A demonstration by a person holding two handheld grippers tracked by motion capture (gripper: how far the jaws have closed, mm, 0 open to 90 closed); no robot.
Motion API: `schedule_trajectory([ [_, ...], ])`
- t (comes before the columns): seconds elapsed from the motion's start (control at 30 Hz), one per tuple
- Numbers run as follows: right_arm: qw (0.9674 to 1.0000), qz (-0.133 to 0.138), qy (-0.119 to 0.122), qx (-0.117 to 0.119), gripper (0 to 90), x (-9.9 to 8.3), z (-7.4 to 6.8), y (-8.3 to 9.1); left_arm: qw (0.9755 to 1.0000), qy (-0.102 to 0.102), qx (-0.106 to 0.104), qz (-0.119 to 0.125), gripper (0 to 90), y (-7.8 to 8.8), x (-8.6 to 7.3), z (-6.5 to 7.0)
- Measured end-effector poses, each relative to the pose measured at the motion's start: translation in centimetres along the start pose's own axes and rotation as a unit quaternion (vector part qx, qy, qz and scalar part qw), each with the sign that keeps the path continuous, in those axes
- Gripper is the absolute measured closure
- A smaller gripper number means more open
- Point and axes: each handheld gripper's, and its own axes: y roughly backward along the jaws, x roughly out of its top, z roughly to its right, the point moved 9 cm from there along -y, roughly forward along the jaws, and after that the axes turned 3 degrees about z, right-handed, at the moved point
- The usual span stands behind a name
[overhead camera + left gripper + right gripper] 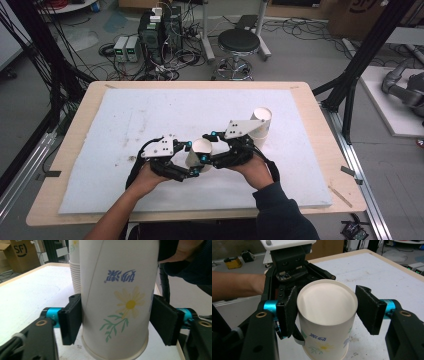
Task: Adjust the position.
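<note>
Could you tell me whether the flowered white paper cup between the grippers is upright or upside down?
Upside down: the flowered white paper cup shows inverted print and its rolled rim at the bottom.

White paper cup printed with a yellow daisy, green stem and blue lettering. Black gripper pads on turquoise pins; white mat over a pale wood table.

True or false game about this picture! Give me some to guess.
The cup has a daisy on it. True.
The cup's rim points up. False: the rim points down.
A stack of cups stands on the mat. True.
The mat is green. False: it is white.
</note>
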Motion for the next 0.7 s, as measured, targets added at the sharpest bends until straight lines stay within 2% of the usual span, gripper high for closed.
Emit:
schedule_trajectory([
  [0.13, 1.0000, 0.000, -0.002, 0.003, 36.7, 0.0, 0.0, 0.0, 1.0000, -0.003, 0.000, -0.005, 35.1, 0.2, 0.1, 0.0],
  [0.17, 1.0000, 0.000, -0.007, 0.004, 31.8, 0.1, 0.0, 0.1, 0.9999, -0.009, 0.001, -0.012, 35.3, 0.3, 0.2, 0.0],
  [0.2, 1.0000, -0.001, -0.006, -0.004, 22.1, 0.1, 0.1, 0.0, 0.9997, -0.014, -0.001, -0.020, 35.5, 0.3, 0.2, 0.0],
  [0.23, 0.9998, -0.011, -0.006, -0.017, 17.2, 0.0, 0.3, 0.0, 0.9995, -0.016, -0.001, -0.026, 35.6, 0.4, 0.3, 0.0],
  [0.37, 0.9992, -0.036, 0.014, -0.010, 17.2, -0.2, 0.1, 0.3, 0.9977, -0.023, -0.005, -0.063, 36.2, 0.6, 0.4, 0.0],
  [0.5, 0.9971, -0.067, 0.035, -0.004, 17.2, -0.6, 0.1, 0.5, 0.9931, -0.036, -0.013, -0.111, 36.2, 0.8, 0.3, -0.2],
  [0.53, 0.9957, -0.079, 0.048, -0.003, 17.2, -0.9, 0.1, 0.7, 0.9918, -0.037, -0.015, -0.122, 36.1, 0.9, 0.3, -0.2],
  [0.7, 0.9925, -0.104, 0.064, 0.001, 17.2, -1.6, 0.2, 1.0, 0.9847, -0.045, -0.022, -0.167, 36.1, 1.1, 0.4, -0.2],
])
